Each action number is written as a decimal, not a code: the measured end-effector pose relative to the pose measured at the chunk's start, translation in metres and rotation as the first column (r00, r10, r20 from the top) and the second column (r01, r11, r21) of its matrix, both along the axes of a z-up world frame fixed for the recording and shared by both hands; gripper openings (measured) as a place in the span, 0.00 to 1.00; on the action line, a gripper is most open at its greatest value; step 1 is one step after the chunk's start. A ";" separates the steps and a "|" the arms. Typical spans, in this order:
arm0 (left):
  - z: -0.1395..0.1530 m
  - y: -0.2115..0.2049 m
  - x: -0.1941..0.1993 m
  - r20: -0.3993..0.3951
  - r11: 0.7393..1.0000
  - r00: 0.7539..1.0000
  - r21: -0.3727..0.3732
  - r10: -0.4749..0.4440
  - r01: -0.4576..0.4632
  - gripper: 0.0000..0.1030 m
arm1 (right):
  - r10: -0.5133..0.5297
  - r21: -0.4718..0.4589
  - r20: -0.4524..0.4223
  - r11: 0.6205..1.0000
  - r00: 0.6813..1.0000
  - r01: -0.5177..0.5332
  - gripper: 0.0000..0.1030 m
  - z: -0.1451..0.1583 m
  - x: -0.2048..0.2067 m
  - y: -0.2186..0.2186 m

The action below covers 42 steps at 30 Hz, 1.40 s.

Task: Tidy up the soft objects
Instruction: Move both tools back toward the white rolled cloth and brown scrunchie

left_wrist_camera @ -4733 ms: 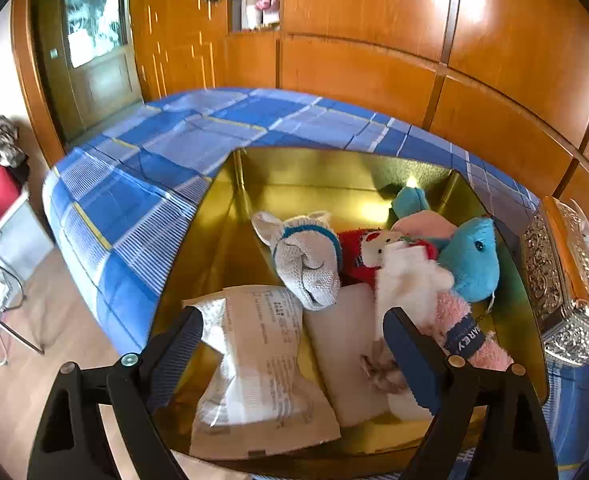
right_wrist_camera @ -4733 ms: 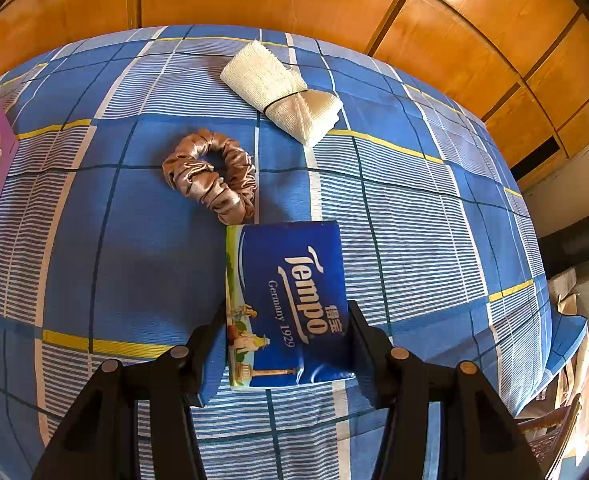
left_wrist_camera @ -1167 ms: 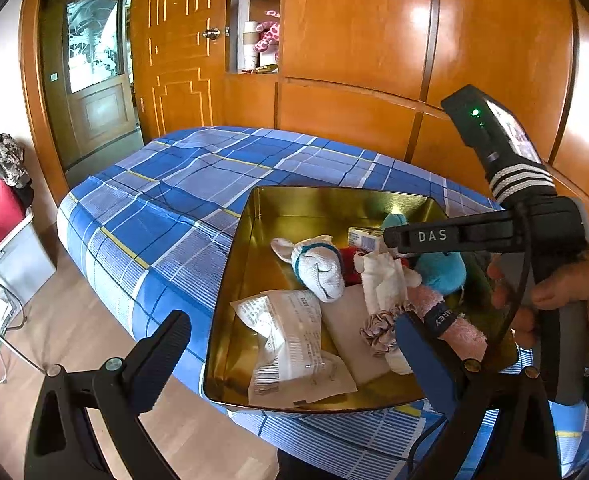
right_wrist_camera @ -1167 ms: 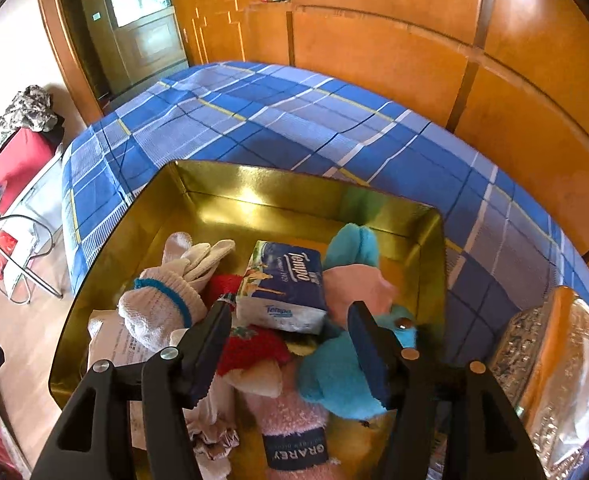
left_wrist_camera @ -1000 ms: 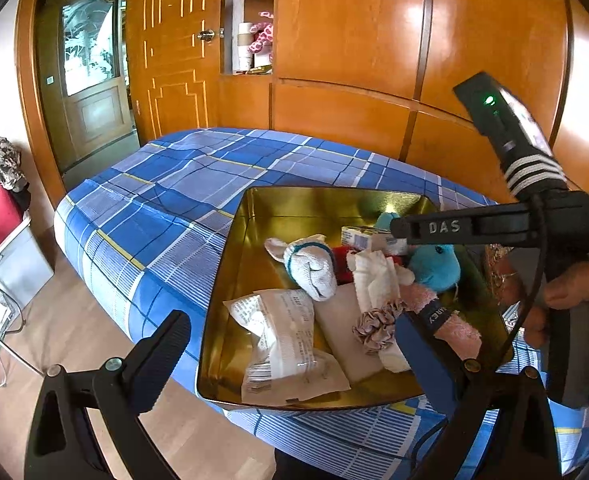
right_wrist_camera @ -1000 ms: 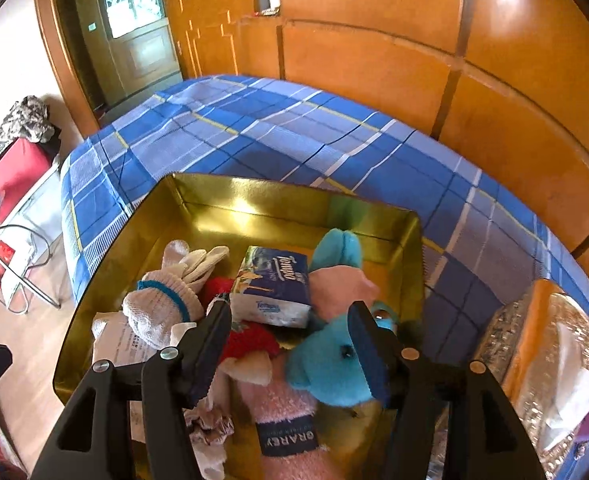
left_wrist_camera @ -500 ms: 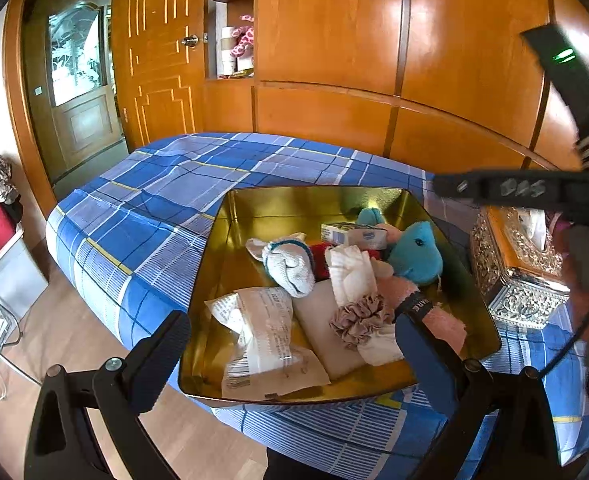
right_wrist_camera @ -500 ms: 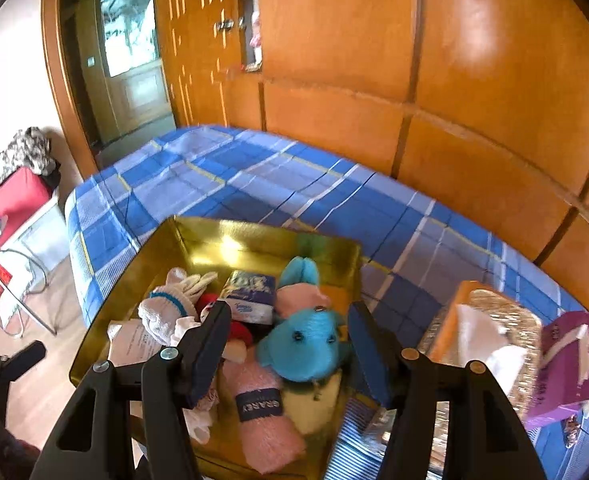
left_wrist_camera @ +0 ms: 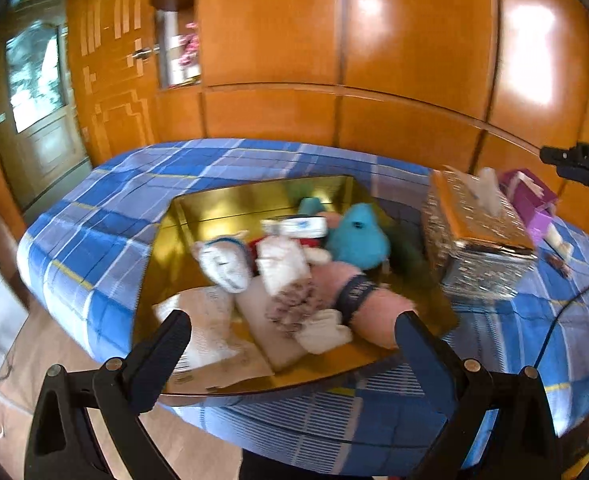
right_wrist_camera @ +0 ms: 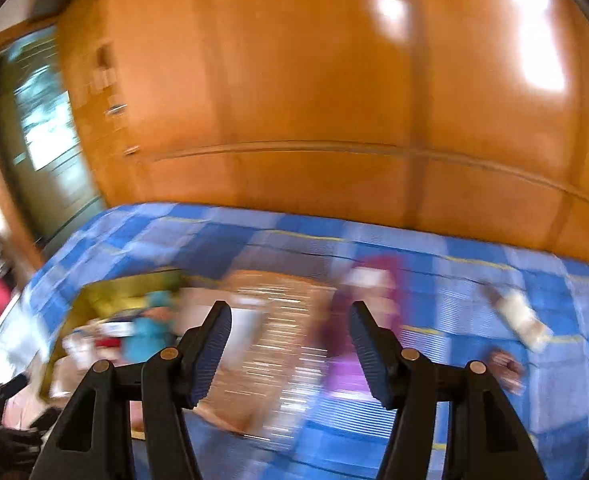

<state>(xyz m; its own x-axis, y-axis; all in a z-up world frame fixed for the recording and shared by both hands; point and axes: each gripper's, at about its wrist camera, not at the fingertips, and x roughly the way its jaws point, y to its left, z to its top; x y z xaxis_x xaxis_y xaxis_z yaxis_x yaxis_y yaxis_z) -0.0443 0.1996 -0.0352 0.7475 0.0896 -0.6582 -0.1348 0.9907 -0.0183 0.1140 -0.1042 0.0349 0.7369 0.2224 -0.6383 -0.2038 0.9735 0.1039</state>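
Left wrist view, left to right: blue plaid bedspread (left_wrist_camera: 94, 216), then gold tray (left_wrist_camera: 254, 194) on it, already loaded. In the tray: paper packet (left_wrist_camera: 198, 320) at front left, white sock with blue band (left_wrist_camera: 224, 260), folded white cloth (left_wrist_camera: 282, 264), tissue pack (left_wrist_camera: 296, 226) at the back, pale scrunchie (left_wrist_camera: 290, 308), teal plush (left_wrist_camera: 358, 236), pink fuzzy sock (left_wrist_camera: 358, 296) with dark band. Left gripper (left_wrist_camera: 290, 320): jaws wide apart, nothing between, hovering over the tray's front edge.

Just right of the tray: ornate tissue box (left_wrist_camera: 474, 232), then purple box (left_wrist_camera: 530, 200). Beyond those, a small dark-brown thing on the bedspread, too blurred to name here.

Right wrist view, heavily smeared: tray at far left, tissue box and purple box roughly centred under the right gripper (right_wrist_camera: 290, 316). Jaws apart, empty.

Key relation, judged: two soft things not yet in the tray, cream folded cloth (right_wrist_camera: 522, 320) and brown scrunchie (right_wrist_camera: 506, 364), both to the right of the right gripper, well apart from the tray, past the purple box. Cloth's long axis diagonal, upper left to lower right in this view; scrunchie just below and near it. Right hand clearly nearer; left parked at the tray. Likely next: swing right, roll the wrist to close across the cloth's short side.

Only in the right view: the cream cloth. Only in the left view: legible tray contents.
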 end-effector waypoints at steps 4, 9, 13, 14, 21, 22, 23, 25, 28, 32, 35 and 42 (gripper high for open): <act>0.004 -0.019 0.003 0.002 0.997 0.997 -0.008 -0.073 0.073 0.98 | -0.225 0.025 -0.065 0.974 0.972 0.227 0.59 -0.015 0.008 -0.097; 0.012 -0.052 0.012 -0.002 0.981 0.981 -0.002 -0.196 0.196 0.97 | -0.474 0.083 -0.185 0.865 0.861 0.494 0.59 -0.041 0.007 -0.217; 0.019 -0.086 0.021 -0.017 0.951 0.951 0.026 -0.307 0.308 0.97 | -0.574 0.107 -0.273 0.780 0.772 0.617 0.59 -0.064 0.003 -0.282; 0.021 -0.093 0.022 -0.018 0.944 0.945 0.036 -0.328 0.328 0.97 | -0.571 0.110 -0.290 0.777 0.768 0.619 0.59 -0.070 0.005 -0.289; 0.027 -0.153 0.036 -0.048 0.878 0.879 0.053 -0.474 0.476 0.97 | -0.396 0.055 -0.423 0.887 0.815 0.459 0.59 -0.112 0.041 -0.267; 0.027 -0.160 0.036 -0.054 0.869 0.870 0.055 -0.490 0.492 0.97 | -0.402 0.047 -0.422 0.885 0.812 0.463 0.59 -0.115 0.045 -0.265; 0.027 -0.168 0.039 -0.060 0.858 0.860 0.058 -0.507 0.510 0.97 | -0.418 0.052 -0.415 0.876 0.808 0.480 0.59 -0.114 0.049 -0.268; 0.027 -0.187 0.044 -0.077 0.835 0.837 0.064 -0.542 0.547 0.97 | -0.455 0.085 -0.389 0.848 0.801 0.522 0.59 -0.108 0.057 -0.283; 0.028 -0.209 0.048 -0.087 0.800 0.803 0.074 -0.589 0.595 0.97 | -0.485 0.059 -0.356 0.841 0.798 0.538 0.59 -0.105 0.068 -0.296; 0.027 -0.241 0.053 -0.111 0.750 0.756 0.101 -0.645 0.654 0.97 | -0.444 -0.047 -0.322 0.890 0.836 0.454 0.59 -0.101 0.095 -0.297; 0.022 -0.258 0.056 -0.134 0.723 0.731 0.109 -0.669 0.682 0.97 | -0.371 -0.136 -0.304 0.928 0.877 0.346 0.65 -0.101 0.111 -0.284; 0.010 -0.277 0.066 -0.184 0.700 0.702 0.090 -0.688 0.709 0.97 | -0.281 -0.298 -0.356 0.938 0.891 0.177 0.66 -0.130 0.148 -0.268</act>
<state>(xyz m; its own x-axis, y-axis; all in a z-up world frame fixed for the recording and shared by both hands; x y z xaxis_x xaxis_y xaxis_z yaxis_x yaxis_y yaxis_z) 0.0220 -0.0779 -0.0253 0.5440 -0.3238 -0.7741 0.6062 0.7896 0.0957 0.2616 -0.3722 -0.0951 0.4293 -0.1280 -0.8941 0.0337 0.9915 -0.1257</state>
